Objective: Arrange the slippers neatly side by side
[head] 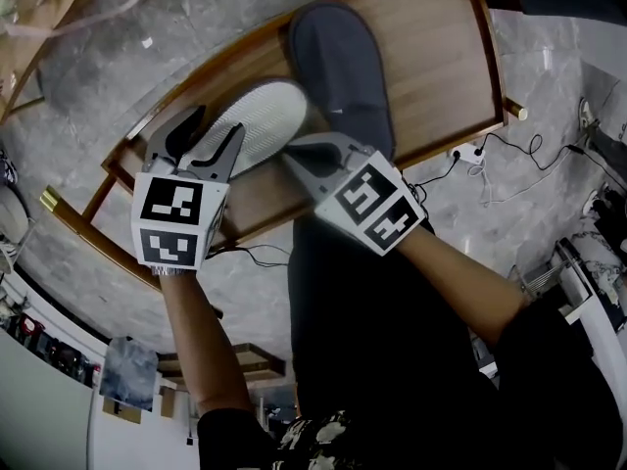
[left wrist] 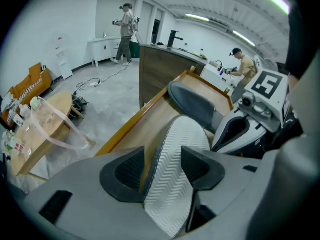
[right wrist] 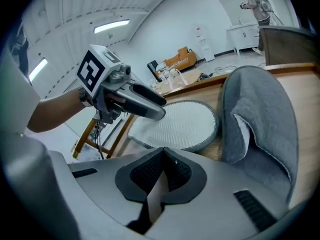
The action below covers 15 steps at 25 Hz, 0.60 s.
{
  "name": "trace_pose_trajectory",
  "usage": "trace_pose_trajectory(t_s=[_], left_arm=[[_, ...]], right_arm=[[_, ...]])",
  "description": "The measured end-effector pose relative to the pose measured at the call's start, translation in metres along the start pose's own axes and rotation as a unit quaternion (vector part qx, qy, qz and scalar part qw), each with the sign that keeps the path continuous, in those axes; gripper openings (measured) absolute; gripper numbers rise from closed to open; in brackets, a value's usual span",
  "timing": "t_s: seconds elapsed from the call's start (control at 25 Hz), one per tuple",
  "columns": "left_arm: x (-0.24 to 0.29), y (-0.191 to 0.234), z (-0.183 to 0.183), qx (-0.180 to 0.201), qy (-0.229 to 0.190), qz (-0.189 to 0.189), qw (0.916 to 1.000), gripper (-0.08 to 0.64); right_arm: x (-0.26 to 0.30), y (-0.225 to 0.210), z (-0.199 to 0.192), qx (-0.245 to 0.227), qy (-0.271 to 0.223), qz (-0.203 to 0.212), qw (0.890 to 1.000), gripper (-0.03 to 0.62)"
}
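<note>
Head view, hidden: the grey slipper [head: 343,67] lies sole-down on the wooden worktop [head: 446,57], its heel covered by the right gripper [head: 299,155]. Just beside it, the overturned slipper [head: 265,116] shows its white sole, its near end behind the left gripper [head: 214,133].
Head view, room: bare wood right of the grey slipper, up to the raised rim [head: 489,47].
Left gripper view: fingers [left wrist: 127,171] spread, white sole between them, not pinched.
Right gripper view: fingers [right wrist: 146,171] pressed together, empty.
</note>
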<state>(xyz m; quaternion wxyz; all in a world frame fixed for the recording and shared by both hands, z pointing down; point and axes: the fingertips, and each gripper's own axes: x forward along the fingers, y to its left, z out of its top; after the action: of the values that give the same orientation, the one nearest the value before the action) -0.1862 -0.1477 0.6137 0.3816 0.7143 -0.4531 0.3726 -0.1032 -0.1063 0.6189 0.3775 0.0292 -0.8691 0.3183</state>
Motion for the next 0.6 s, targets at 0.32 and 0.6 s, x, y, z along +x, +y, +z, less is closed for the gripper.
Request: trace_pose_trajectory(t_s=[0.32, 0.6], left_arm=[[-0.014, -0.015, 0.0, -0.011, -0.023, -0.029, 0.9993, 0.097], [-0.044, -0.042, -0.01, -0.03, -0.055, -0.011, 0.998, 0.047]], right_arm=[[0.004, -0.003, 0.001, 0.023, 0.001, -0.02, 1.0, 0.0], [0.006, 0.002, 0.003, 0.049, -0.007, -0.031, 0.998, 0.0]])
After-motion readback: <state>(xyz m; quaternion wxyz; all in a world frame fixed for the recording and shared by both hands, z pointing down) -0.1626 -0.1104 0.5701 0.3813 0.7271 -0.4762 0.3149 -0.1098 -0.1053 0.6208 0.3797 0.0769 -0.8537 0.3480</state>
